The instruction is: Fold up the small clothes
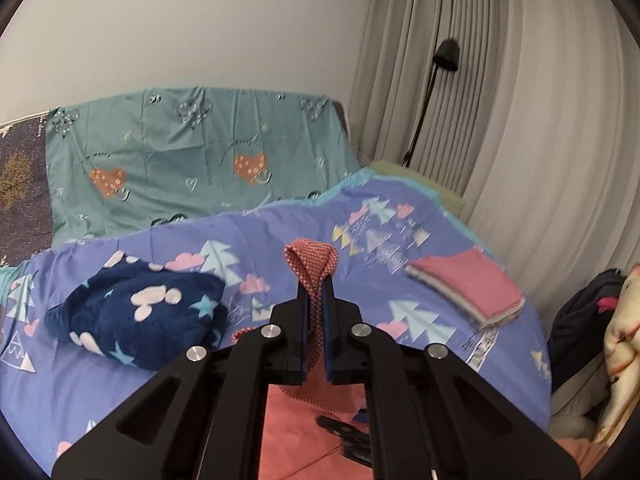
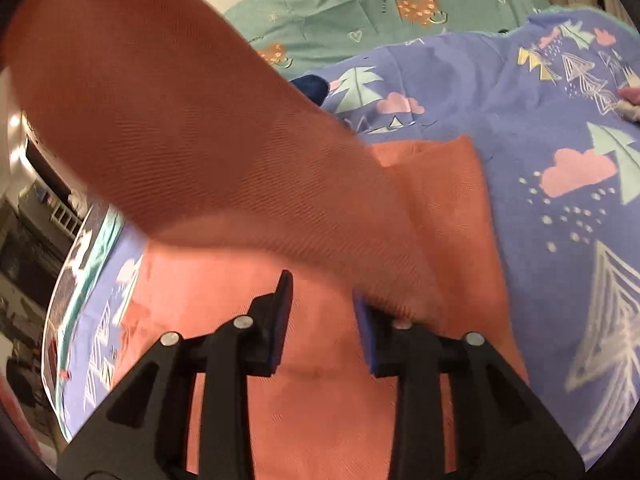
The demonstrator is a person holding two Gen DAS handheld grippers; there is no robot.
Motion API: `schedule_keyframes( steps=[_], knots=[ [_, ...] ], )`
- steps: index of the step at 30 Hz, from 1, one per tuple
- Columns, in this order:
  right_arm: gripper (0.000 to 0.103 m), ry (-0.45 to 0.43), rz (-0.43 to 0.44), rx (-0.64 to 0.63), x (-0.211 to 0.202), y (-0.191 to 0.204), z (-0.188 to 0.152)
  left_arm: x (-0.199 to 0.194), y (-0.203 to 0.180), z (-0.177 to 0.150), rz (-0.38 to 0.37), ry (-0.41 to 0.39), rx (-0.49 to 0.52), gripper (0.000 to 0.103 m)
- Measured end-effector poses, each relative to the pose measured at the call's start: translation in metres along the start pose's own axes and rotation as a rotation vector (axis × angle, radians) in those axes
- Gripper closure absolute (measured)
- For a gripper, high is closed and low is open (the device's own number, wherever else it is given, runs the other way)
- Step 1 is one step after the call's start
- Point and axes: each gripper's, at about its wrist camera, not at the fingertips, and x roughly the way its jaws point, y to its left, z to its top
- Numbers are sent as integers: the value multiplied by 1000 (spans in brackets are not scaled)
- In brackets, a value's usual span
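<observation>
Left gripper (image 1: 316, 300) was clamped tight on a pinched fold of the salmon-pink cloth (image 1: 310, 270), the fabric bunching into a loop above the blue pads and hanging down to the rest of the cloth at 6 o'clock in the left wrist view. Right gripper (image 2: 322, 304) had its jaws parted with nothing pinched between the pads; the flat part of the same pink cloth (image 2: 320, 400) lay beneath them on the blue tree-and-cloud bedspread (image 2: 560, 240), and a lifted, blurred flap of it swept from 10 o'clock down onto the right finger (image 2: 370, 340), draping over its tip. In the left wrist view, a navy fleece garment (image 1: 136, 316) with white and star shapes sat crumpled at 9 o'clock of the gripper, and a stack of folded cloths (image 1: 472, 288), pink on top, lay at 2 o'clock near the bed edge. Teal heart-print sheet (image 1: 192, 160) behind at 11 o'clock, grey curtain (image 1: 520, 120) and a black lamp (image 1: 446, 54) at 1 o'clock.
</observation>
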Motion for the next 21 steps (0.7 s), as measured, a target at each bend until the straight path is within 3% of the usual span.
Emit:
schedule_keyframes(
  steps=[1, 2, 3, 4, 5, 6, 7, 10, 12, 14, 16, 20, 21],
  knots=[
    [87, -32, -75, 20, 0, -6, 4, -3, -1, 2, -4, -8, 1, 98],
    [101, -82, -177, 54, -5, -16, 8, -6, -2, 4, -8, -12, 5, 98],
    [101, -106, -207, 84, -10, -23, 9, -9, -5, 4, -10, -20, 11, 99],
    [96, -121, -228, 113, -15, -29, 10, -11, -7, 5, -10, -34, 22, 100],
    [80, -143, -279, 133, -23, -35, 8, -15, -9, 5, -15, -54, 38, 100],
    [74, -179, -313, 137, -31, -39, 7, -16, -9, 5, -17, -62, 38, 100],
    [70, -201, -309, 133, -37, -42, 6, -16, -8, 4, -21, -63, 30, 100],
    [70, -195, -259, 115, -47, -48, 2, -8, -3, -3, -23, -36, 11, 100],
    [69, -185, -229, 131, -51, -53, 3, 3, 4, -17, -24, 20, -7, 100],
    [69, -161, -193, 127, -53, -55, 1, 18, 13, -39, -29, 91, -34, 93],
    [69, -139, -167, 124, -56, -57, -5, 32, 22, -67, -42, 156, -76, 72],
    [69, -122, -107, 130, -62, -66, -13, 64, 27, -131, -119, 297, -154, 66],
    [69, -118, -81, 129, -63, -66, -14, 75, 26, -149, -133, 342, -174, 60]
  ],
)
